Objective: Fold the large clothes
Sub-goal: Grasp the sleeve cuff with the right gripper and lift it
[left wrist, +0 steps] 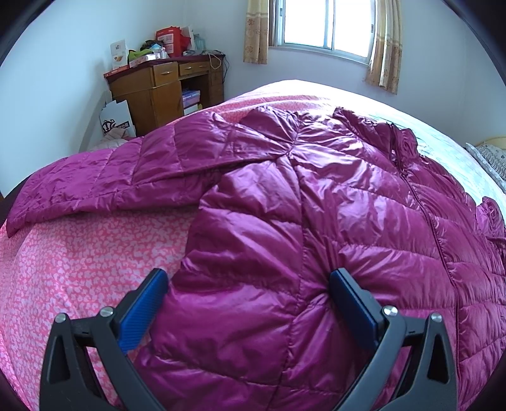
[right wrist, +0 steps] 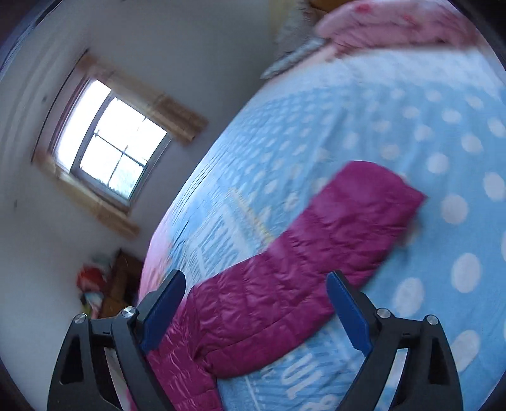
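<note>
- Down jacket (left wrist: pixel 316 196): magenta, quilted, glossy; spread across the bed, front up, zip running down its middle; one sleeve (left wrist: pixel 104 177) stretched out flat to the side over the pink patterned sheet (left wrist: pixel 79 253).
- Left gripper (left wrist: pixel 249 300): low over the jacket's lower body, pointing along the bed; blue pads (left wrist: pixel 148 303) set wide apart; the right-hand pad presses into the padding and dimples it, the other sits at the garment's side edge (nothing pinched).
- Right gripper (right wrist: pixel 256 306): tilted, view blurred; fingers spread wide, hovering above the other sleeve (right wrist: pixel 332 237), which lies on the blue dotted blanket (right wrist: pixel 411 126); no contact visible.
- Wooden desk (left wrist: pixel 164 88): in the corner, boxes piled on top.
- Window (left wrist: pixel 322 25): curtains at either side.
- Pillow (left wrist: pixel 490 158): at the bed's far end.
</note>
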`<state>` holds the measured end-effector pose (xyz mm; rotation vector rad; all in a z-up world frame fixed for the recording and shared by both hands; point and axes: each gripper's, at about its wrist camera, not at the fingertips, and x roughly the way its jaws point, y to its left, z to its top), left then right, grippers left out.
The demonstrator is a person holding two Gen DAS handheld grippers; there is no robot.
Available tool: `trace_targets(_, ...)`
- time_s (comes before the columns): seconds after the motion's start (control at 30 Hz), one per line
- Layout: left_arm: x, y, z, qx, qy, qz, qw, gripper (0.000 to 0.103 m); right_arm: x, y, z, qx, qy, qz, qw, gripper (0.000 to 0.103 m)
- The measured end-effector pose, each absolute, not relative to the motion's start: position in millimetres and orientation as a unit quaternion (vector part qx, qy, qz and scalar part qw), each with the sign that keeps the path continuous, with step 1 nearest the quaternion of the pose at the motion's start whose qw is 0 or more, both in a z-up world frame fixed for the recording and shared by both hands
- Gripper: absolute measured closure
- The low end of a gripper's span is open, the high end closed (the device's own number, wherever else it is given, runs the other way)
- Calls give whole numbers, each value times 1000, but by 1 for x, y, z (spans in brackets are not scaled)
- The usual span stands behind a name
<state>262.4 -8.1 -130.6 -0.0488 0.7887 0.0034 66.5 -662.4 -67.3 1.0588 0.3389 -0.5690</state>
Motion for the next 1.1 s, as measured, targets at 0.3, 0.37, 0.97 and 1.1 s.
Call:
trace_targets(0.3, 263, -9, -131, -22, 384, 3, 923, 0, 46, -716, -113, 515, 162, -339, 771, 18)
trace_targets(0.37, 263, -9, -131, -22, 384, 3, 923, 0, 62, -720, -111, 494, 168, -334, 785, 29)
trace_targets(0.97, 263, -9, -131, -22, 385, 2, 923, 0, 116, -606, 12, 314, 172, -249, 900, 96)
trace_targets(1.1, 263, -8, -130, -26, 383, 0, 923, 0, 162, -524, 64, 246, 170, -173, 939, 96)
